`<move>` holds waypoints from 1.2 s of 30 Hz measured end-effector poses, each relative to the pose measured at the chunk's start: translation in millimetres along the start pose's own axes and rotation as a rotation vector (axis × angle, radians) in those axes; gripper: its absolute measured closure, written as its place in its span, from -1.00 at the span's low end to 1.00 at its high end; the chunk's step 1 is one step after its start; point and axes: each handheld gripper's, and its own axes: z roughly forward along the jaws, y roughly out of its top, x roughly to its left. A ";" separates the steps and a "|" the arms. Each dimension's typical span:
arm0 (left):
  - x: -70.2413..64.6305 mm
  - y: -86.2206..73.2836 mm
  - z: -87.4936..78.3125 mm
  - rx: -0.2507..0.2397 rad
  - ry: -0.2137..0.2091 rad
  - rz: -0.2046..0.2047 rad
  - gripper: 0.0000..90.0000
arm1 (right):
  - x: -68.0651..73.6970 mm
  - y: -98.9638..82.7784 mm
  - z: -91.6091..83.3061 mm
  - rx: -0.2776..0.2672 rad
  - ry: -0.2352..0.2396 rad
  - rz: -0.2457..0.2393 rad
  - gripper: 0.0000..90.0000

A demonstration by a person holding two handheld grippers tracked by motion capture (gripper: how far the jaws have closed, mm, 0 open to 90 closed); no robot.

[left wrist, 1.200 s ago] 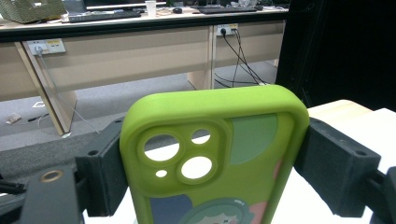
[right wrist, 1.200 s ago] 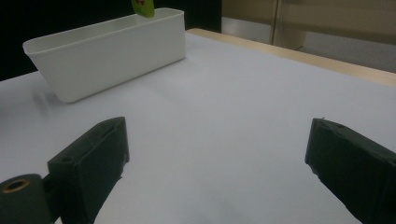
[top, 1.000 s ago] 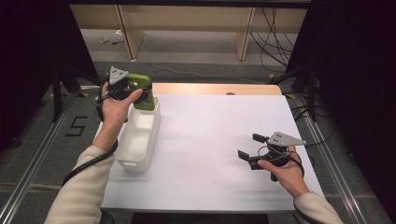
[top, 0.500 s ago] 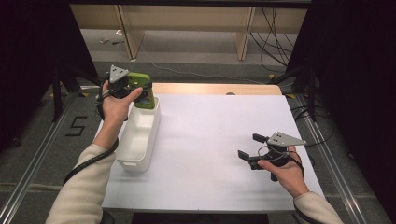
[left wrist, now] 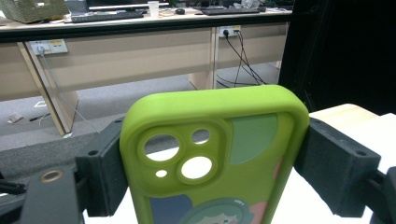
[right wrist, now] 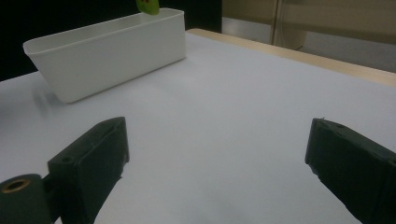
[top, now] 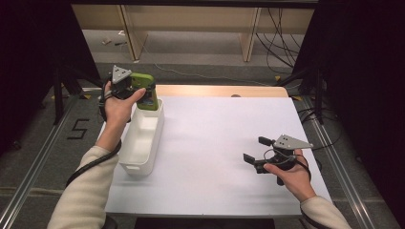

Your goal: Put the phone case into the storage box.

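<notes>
Squarely between left tongs [left wrist: 212, 172]: phone case [left wrist: 219, 154]

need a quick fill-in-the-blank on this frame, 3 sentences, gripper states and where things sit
1. The left gripper is shut on a ____ phone case.
2. The phone case is held above the far end of the white ____, which stands on the table.
3. The right gripper has its jaws ____ with nothing between them.

Missing words: green; bin; open

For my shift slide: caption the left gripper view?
Left gripper clamps a green phone case by its sides.
</notes>
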 end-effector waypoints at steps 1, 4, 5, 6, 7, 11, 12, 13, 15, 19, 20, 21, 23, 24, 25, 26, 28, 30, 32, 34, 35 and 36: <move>0.0 -0.1 0.4 0.001 0.000 0.000 -0.62 | 0.0 0.1 -0.1 -0.001 0.001 0.001 -0.84; -0.1 -0.1 1.1 0.000 0.000 -0.002 -0.62 | 0.2 0.2 -0.2 -0.002 0.001 0.000 -0.84; -0.1 0.0 1.2 0.000 0.000 -0.002 -0.62 | 0.2 0.2 -0.2 -0.002 0.002 0.000 -0.84; -0.2 0.2 1.4 -0.001 0.000 -0.003 -0.62 | 0.2 0.2 -0.2 -0.002 0.001 0.000 -0.84; -0.2 0.4 1.5 -0.001 0.000 -0.003 -0.62 | 0.2 0.2 -0.2 -0.003 0.002 -0.001 -0.84; 0.4 0.1 3.0 0.000 0.002 -0.003 -0.62 | 0.0 0.1 -0.2 -0.001 0.001 -0.002 -0.84; 0.3 -0.2 3.5 0.001 0.002 -0.006 -0.62 | 0.1 0.1 -0.2 -0.001 0.001 -0.001 -0.84; 0.5 -0.3 3.8 0.001 0.002 -0.005 -0.62 | 0.2 0.2 -0.1 -0.001 0.002 -0.001 -0.84; 0.7 -0.7 4.8 0.003 0.001 -0.004 -0.62 | 0.2 0.3 -0.1 -0.002 0.002 -0.001 -0.84; 1.5 -1.2 6.2 0.005 0.003 -0.006 -0.62 | 0.1 0.2 -0.1 -0.001 0.001 -0.001 -0.84; 1.7 -1.4 6.6 0.005 0.002 -0.006 -0.62 | 0.1 0.2 -0.1 -0.001 0.002 -0.001 -0.84; 2.0 -1.5 6.8 0.006 0.002 -0.006 -0.62 | 0.1 0.2 0.0 -0.002 0.002 -0.002 -0.84; 2.6 -1.7 7.3 0.007 0.005 -0.007 -0.62 | 0.1 0.2 -0.2 -0.002 0.001 -0.001 -0.84; 2.9 -1.7 7.5 0.007 0.005 -0.008 -0.62 | 0.0 0.2 -0.2 -0.002 0.001 -0.001 -0.84; 3.3 -1.8 7.7 0.008 0.006 -0.008 -0.62 | 0.0 0.2 -0.2 -0.002 0.002 -0.001 -0.84; 3.7 -1.9 7.9 0.009 0.006 -0.007 -0.62 | -0.1 0.2 -0.2 -0.002 0.002 -0.002 -0.84; 4.1 -2.2 8.6 0.008 0.007 -0.009 -0.62 | 0.1 0.2 -0.2 -0.002 0.002 -0.001 -0.84; 4.4 -2.5 9.2 0.009 0.006 -0.011 -0.62 | 0.1 0.3 -0.1 -0.002 0.003 -0.002 -0.84; 4.7 -2.9 10.0 0.010 0.007 -0.011 -0.62 | 0.1 0.2 -0.1 -0.002 0.002 -0.001 -0.84; 4.8 -3.1 10.8 0.012 0.007 -0.012 -0.62 | 0.0 0.2 0.0 -0.001 0.003 -0.001 -0.84; 4.8 -3.3 11.2 0.013 0.006 -0.011 -0.62 | 0.0 0.1 0.0 -0.001 0.003 0.000 -0.84; 4.9 -3.6 11.7 0.014 0.006 -0.011 -0.62 | 0.0 0.1 0.1 -0.001 0.003 0.000 -0.84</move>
